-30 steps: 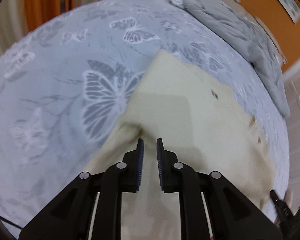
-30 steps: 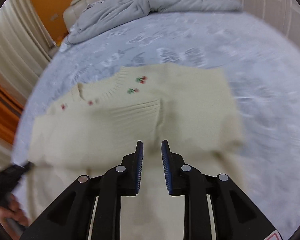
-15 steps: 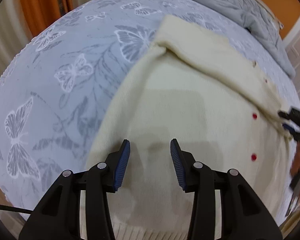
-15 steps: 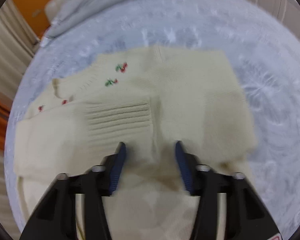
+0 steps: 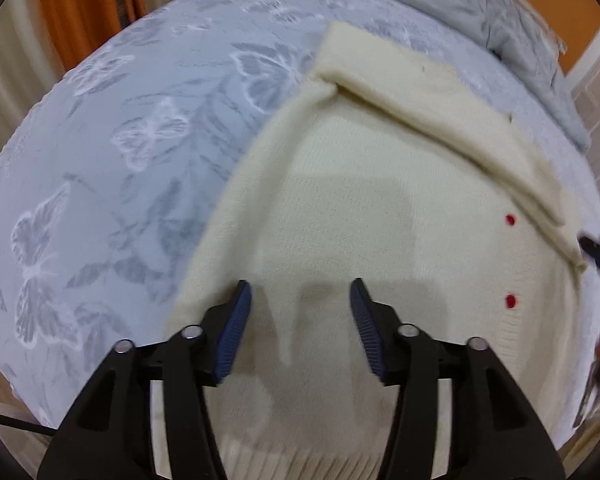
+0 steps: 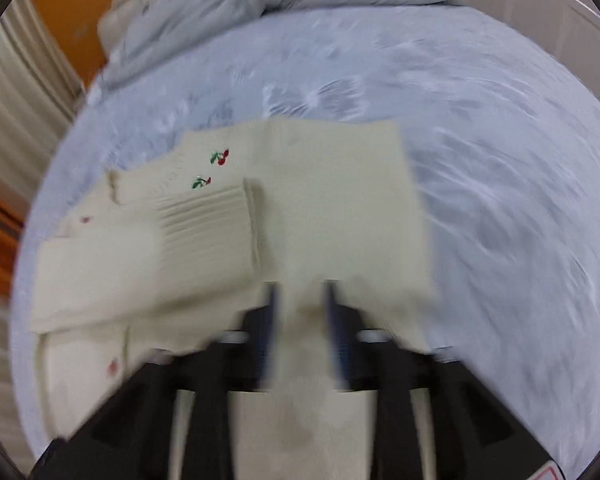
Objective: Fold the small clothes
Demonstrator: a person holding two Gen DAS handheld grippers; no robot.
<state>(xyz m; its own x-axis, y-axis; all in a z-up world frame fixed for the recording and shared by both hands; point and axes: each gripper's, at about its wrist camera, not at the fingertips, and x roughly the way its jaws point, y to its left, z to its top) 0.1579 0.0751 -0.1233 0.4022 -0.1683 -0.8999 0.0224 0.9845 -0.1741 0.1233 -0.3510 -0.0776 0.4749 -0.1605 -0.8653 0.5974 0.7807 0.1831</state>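
A cream knitted cardigan (image 5: pixel 364 216) with red buttons (image 5: pixel 510 220) lies on the bed, its sleeves folded across the body. In the right wrist view the cardigan (image 6: pixel 332 208) shows cherry embroidery (image 6: pixel 220 158) near the collar and a ribbed cuff (image 6: pixel 208 216). My left gripper (image 5: pixel 300 312) is open and empty, just above the cardigan's lower body near the hem. My right gripper (image 6: pixel 300 312) is blurred by motion; its jaws stand narrowly apart over the folded edge of the cardigan, and cloth appears between them.
The bed is covered by a pale blue sheet with butterfly print (image 5: pixel 140 140). A grey duvet (image 5: pixel 480 4) is bunched at the far side, also in the right wrist view (image 6: pixel 280 8). Orange curtains (image 5: pixel 80 8) hang beyond the bed edge.
Both grippers opened from nearly shut and let go of the cardigan. The left has stayed wide open over the lower body. The right jaws have since narrowed again, and that view is moving.
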